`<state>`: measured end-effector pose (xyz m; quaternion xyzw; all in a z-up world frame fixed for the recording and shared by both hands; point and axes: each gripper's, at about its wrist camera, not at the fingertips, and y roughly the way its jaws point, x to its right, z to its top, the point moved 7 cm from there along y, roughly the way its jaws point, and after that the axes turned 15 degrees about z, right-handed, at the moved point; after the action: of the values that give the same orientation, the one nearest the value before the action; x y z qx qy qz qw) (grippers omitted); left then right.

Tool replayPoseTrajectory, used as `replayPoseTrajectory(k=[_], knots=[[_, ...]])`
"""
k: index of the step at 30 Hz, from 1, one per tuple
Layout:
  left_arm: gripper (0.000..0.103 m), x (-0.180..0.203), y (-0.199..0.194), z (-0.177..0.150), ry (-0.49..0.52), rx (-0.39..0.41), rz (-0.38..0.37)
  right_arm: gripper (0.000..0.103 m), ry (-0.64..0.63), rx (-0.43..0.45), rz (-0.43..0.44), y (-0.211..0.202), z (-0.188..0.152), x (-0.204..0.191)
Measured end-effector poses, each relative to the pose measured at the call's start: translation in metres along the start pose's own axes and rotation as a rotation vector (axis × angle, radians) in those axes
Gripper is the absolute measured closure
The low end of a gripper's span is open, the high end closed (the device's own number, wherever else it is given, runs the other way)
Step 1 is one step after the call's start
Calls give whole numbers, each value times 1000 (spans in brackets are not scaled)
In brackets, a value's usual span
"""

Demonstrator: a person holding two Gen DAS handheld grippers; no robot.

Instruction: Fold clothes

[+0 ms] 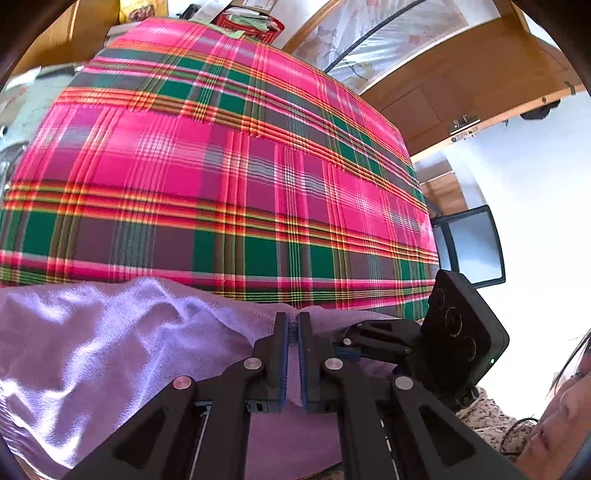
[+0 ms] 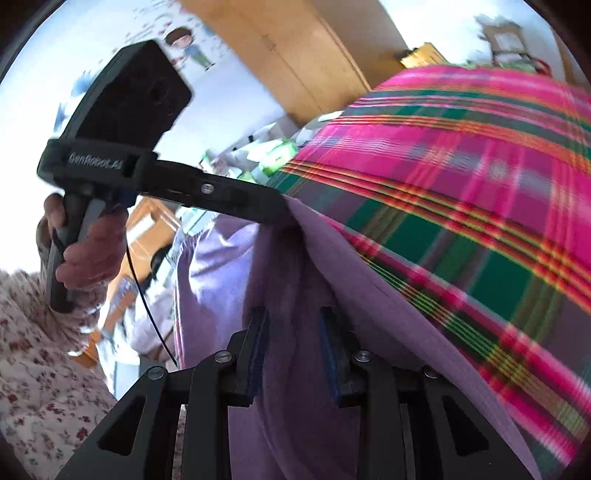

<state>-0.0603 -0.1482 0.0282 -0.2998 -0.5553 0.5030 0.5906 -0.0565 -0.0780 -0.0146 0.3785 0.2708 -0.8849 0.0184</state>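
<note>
A: Layout?
B: Plaid sheet point(image 1: 221, 166) under everything; lilac garment point(image 1: 92, 350) bunched at its near edge.
A: Tongs?
B: Left gripper point(image 1: 294, 325) clamped on the garment's edge. Right gripper point(image 2: 293, 325) jaws apart, pads not pressing, cloth between.

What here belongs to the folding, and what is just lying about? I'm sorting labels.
Job: lilac garment; left gripper, shut on it; right gripper, open around it; plaid cloth underneath.
Lying about: red basket; dark screen; wooden cupboard.
</note>
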Motion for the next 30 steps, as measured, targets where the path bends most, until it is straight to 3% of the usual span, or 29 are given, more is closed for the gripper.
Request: replayPoseTrajectory(k=[4,8,12,22,26,30], knots=[[98,-2,3,1,-9,-6,-28,74,-13,-4,-4,8,10,7],[98,-5,4,2,-14,-11,-37,88,-8,-3,29,13,15,7],[98,-9,7,4,-33,-15,-52,94,-51,7,12,9,14,2],[97,-33,17,11,-142,1,-55,96,-22,66,-35,-10,17,9],[97,-38,36,-1,-150,-55,-47,94,7,62,12,-5,19,13],[97,-45,42,-6,-164,-53,-33,93,96,39,41,3,20,28]])
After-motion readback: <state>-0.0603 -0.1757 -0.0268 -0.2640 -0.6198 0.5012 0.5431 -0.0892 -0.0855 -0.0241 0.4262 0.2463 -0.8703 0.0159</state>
